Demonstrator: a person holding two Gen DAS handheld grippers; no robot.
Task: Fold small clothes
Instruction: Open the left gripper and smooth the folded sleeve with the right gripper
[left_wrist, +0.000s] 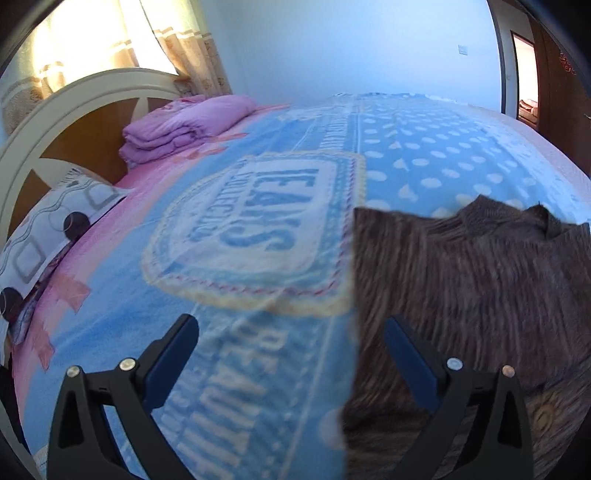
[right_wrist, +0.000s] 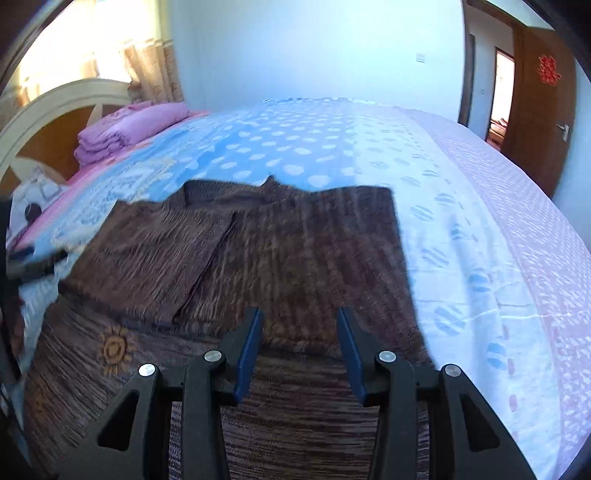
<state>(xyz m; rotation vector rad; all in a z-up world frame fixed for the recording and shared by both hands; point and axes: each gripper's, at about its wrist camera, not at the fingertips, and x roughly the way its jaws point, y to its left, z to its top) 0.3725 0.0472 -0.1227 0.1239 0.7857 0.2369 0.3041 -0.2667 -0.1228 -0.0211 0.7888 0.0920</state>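
A brown striped knit garment (right_wrist: 280, 251) lies flat on the bed, its left side folded in over the middle, a small sun motif (right_wrist: 115, 347) near its lower left. My right gripper (right_wrist: 299, 321) is open and empty just above the garment's near part. In the left wrist view the garment (left_wrist: 472, 280) fills the right side. My left gripper (left_wrist: 291, 328) is open wide and empty, straddling the garment's left edge. The left gripper also shows at the left edge of the right wrist view (right_wrist: 33, 258).
A blue and pink blanket (left_wrist: 229, 229) covers the bed. A folded pink quilt (left_wrist: 184, 125) and a patterned pillow (left_wrist: 48, 236) lie by the cream headboard (left_wrist: 66, 107). A wooden door (right_wrist: 539, 110) stands open at the far right.
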